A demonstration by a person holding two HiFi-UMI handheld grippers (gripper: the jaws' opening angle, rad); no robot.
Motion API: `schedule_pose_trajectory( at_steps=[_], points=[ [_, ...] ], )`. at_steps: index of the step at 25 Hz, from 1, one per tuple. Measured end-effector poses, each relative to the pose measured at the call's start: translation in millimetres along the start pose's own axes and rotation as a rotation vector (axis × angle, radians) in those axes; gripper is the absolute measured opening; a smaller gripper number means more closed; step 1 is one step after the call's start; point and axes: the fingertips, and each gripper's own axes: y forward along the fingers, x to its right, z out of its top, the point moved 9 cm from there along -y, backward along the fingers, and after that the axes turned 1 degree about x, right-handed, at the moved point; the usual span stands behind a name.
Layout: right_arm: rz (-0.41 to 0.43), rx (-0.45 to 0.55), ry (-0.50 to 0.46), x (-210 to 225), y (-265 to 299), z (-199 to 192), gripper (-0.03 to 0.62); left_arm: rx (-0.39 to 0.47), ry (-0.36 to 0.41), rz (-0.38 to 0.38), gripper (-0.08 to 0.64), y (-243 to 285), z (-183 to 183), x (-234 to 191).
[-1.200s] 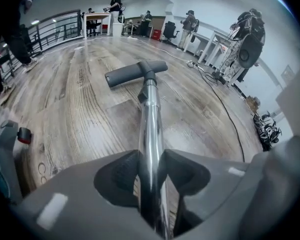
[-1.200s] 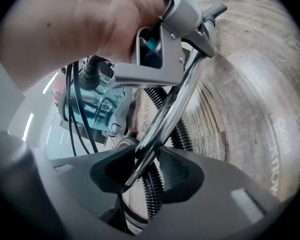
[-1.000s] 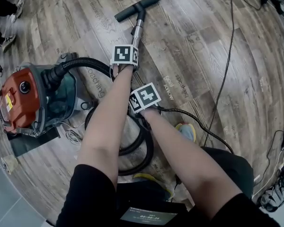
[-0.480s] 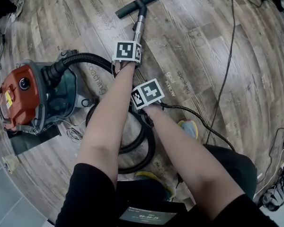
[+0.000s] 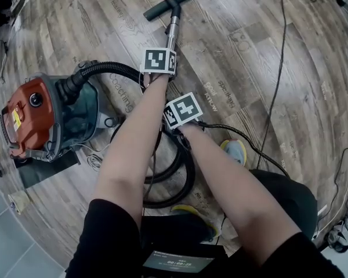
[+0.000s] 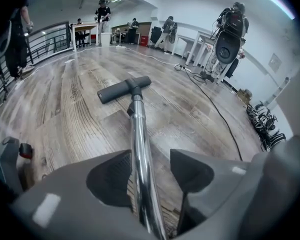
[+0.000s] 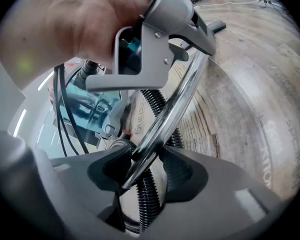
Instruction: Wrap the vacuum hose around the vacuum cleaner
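We are opening the right gripper (image 7: 145, 165) wider, its jaws just now spreading with the wand's metal tube (image 7: 176, 108) lying between them. In the head view its marker cube (image 5: 184, 109) is tipping slightly and sitting a little closer to the cube (image 5: 158, 61) on the left gripper (image 6: 149, 171). Our head is also drifting, so the vacuum cleaner (image 5: 39, 120), the hose (image 5: 107, 69) and the nozzle (image 5: 168, 2) are all showing slightly higher and further right in that view.
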Motion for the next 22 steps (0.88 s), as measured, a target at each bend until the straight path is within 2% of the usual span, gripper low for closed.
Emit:
schedule_pose_trajectory(
  at_steps=[6,11,16,22],
  points=[
    [0.000,0.069,0.027,-3.9,-12.7,-4.2,0.216,0.049,-0.002,0.013,0.238,-32.5,-0.8,3.8],
    [-0.035,0.081,0.081,-21.1,-56.1,-24.0,0.187,0.060,-0.028,0.022,0.218,-94.3,-11.6,18.2],
    [-0.114,0.052,0.021,-69.5,-119.7,-25.5,0.163,0.054,-0.070,0.031,0.210,-175.4,-16.1,41.8],
    [-0.183,0.074,-0.034,-155.5,-200.3,-9.3,0.124,0.098,-0.153,0.077,0.173,-302.3,-15.8,69.1]
  ],
)
